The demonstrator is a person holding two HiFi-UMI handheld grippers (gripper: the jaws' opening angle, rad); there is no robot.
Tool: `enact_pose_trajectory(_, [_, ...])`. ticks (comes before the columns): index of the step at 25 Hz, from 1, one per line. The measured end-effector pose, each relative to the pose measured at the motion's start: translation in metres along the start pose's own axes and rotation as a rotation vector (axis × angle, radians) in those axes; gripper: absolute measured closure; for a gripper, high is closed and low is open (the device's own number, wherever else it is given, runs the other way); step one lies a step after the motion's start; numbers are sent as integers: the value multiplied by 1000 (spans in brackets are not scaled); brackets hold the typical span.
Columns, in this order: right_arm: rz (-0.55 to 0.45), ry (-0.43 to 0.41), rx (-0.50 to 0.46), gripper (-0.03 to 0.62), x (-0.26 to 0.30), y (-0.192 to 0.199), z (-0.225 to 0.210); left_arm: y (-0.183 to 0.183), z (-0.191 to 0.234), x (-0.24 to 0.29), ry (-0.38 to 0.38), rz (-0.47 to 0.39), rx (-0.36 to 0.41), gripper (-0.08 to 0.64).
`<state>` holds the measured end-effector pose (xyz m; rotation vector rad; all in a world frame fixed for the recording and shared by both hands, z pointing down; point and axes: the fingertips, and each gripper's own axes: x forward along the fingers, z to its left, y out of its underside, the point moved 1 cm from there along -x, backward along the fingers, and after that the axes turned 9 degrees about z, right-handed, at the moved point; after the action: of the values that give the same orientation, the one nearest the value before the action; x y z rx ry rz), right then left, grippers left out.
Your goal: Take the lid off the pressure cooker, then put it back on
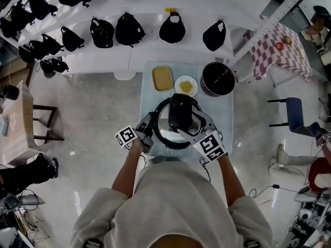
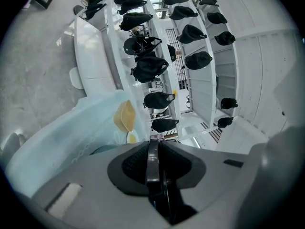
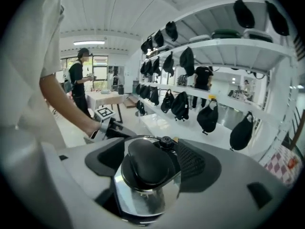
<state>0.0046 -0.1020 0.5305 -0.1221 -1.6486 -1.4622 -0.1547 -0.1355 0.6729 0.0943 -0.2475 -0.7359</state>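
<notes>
The steel pressure cooker (image 1: 164, 133) stands on the pale blue table (image 1: 223, 125), its lid on and the lid's black handle (image 1: 181, 112) on top. My left gripper (image 1: 149, 132) is at the cooker's left side; in the left gripper view my left gripper (image 2: 153, 146) is shut on the thin black side handle (image 2: 152, 163). My right gripper (image 1: 190, 122) reaches in from the right over the lid. In the right gripper view the lid handle (image 3: 147, 165) lies between the spread jaws of my right gripper (image 3: 150, 157), above the shiny lid (image 3: 143, 200); I see no pad pressing on it.
Behind the cooker on the table are a yellow tray (image 1: 162, 78), a white plate of yellow food (image 1: 186, 86) and a black pot (image 1: 217, 78). White shelves with black bags (image 1: 129, 30) run behind. A blue chair (image 1: 292, 112) stands right; a person (image 3: 78, 75) stands far off.
</notes>
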Motion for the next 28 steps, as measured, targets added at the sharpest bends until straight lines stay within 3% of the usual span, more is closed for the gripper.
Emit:
enact_pose_trajectory(5, [159,-93,-232,253,10,1,6,0,-1,-1,-4,2,2,479])
enact_pose_trajectory(11, [260,-193,-434,253,19,-5,12,0,-2,-2,-11,1,4,477])
enact_pose_trajectory(20, [437,-379,-495,253,40,13,26,-1,-2,-2,-15,-12,15,477])
enact_pose_trajectory(28, [583,-423,-571,313,46,29,27,0,-2,-2,-16,-17,20,476])
